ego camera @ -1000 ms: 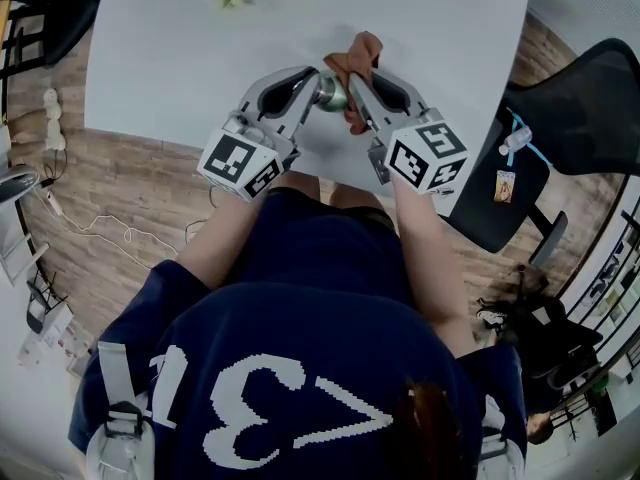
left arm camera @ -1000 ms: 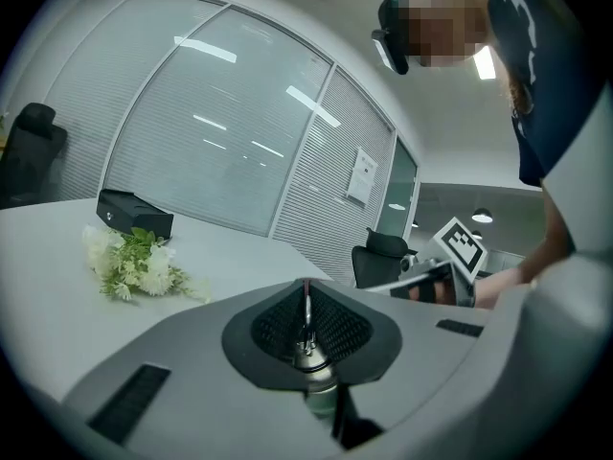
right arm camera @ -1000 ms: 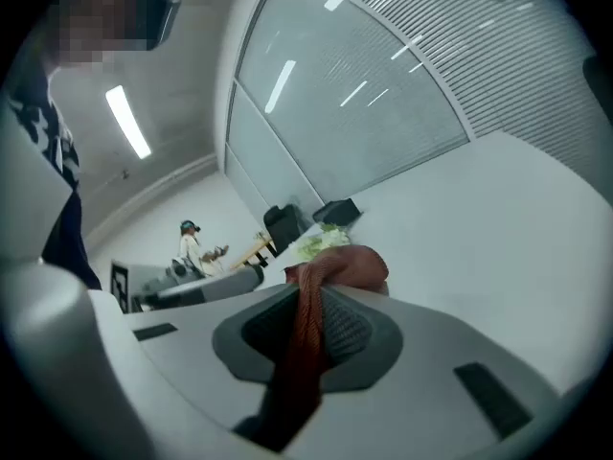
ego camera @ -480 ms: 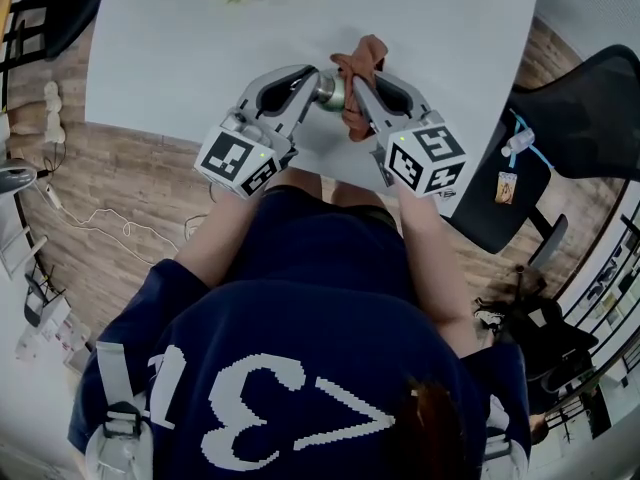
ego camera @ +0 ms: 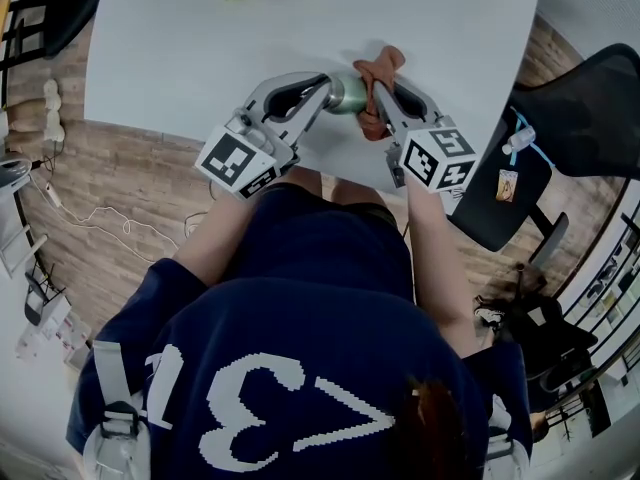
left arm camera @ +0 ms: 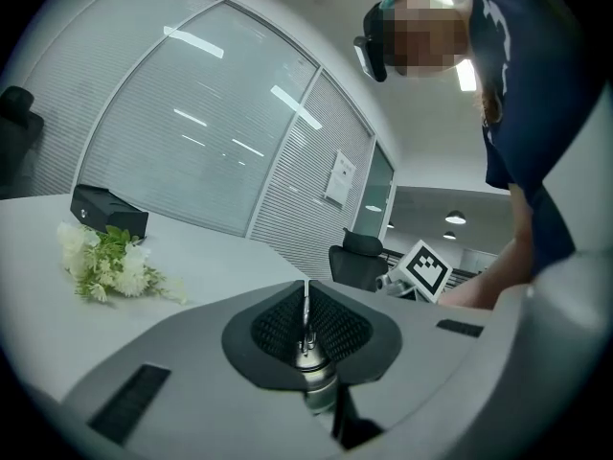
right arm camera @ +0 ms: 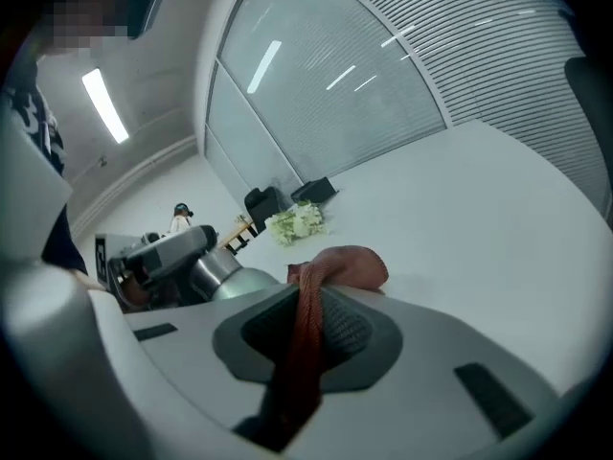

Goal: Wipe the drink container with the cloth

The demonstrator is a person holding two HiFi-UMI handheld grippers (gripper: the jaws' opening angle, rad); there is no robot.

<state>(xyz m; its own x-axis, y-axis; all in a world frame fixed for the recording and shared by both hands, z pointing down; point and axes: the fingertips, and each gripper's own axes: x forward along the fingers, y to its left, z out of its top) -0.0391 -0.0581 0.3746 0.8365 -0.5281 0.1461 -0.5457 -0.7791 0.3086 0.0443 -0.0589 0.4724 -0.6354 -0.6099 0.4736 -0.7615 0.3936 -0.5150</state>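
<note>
A: Head view?
B: My left gripper (ego camera: 326,90) holds the green bottle (ego camera: 349,94) over the desk (ego camera: 180,58); my right gripper's (ego camera: 377,92) cloth (ego camera: 383,66) touches it.
A: Left gripper view?
B: Clamped tight on the bottle's neck.
A: Right gripper view?
B: Clamped on the cloth.

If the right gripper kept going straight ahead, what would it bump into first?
Apart from the cloth in its jaws, the right gripper would probably meet just the bare white table; the drink container sits off to its left. Depth is unclear.
</note>
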